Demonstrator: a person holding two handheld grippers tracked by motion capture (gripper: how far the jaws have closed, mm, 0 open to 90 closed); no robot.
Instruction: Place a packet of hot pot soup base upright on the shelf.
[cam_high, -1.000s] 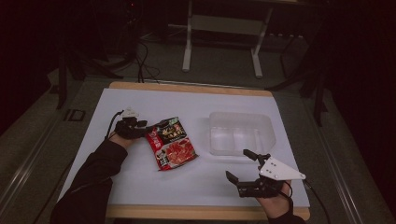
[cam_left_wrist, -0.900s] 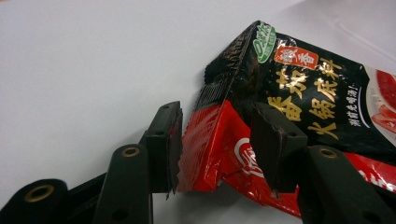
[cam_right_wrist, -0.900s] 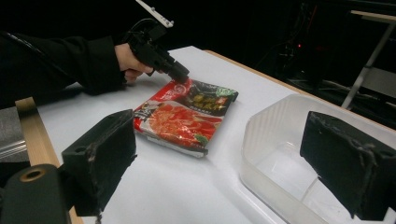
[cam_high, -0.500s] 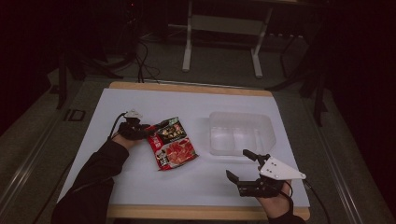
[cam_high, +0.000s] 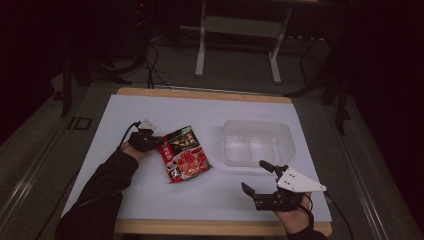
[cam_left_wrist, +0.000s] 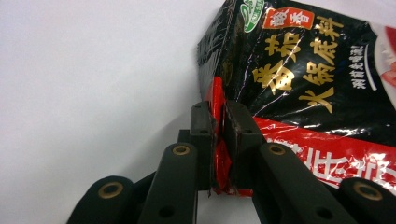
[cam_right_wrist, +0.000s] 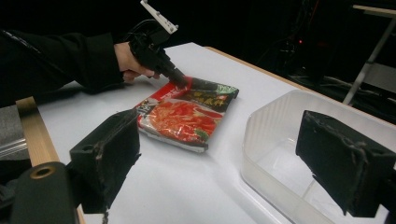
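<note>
Left gripper (cam_left_wrist: 215, 140) fingers just closed onto sauce packet (cam_high: 184, 159) edge, right gripper (cam_high: 257, 176) spread wide

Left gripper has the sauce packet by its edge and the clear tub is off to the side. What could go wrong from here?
1. The left gripper, whose jaws have just been closing, pinches only the thin edge seam of the sauce packet; once lifted, the packet may sag, swing or slip out.
2. The clear tub looks light and sits loose on the table; a dragged packet could catch its rim and shove it.
3. The right gripper stands open beside the tub, close to the likely path.
</note>
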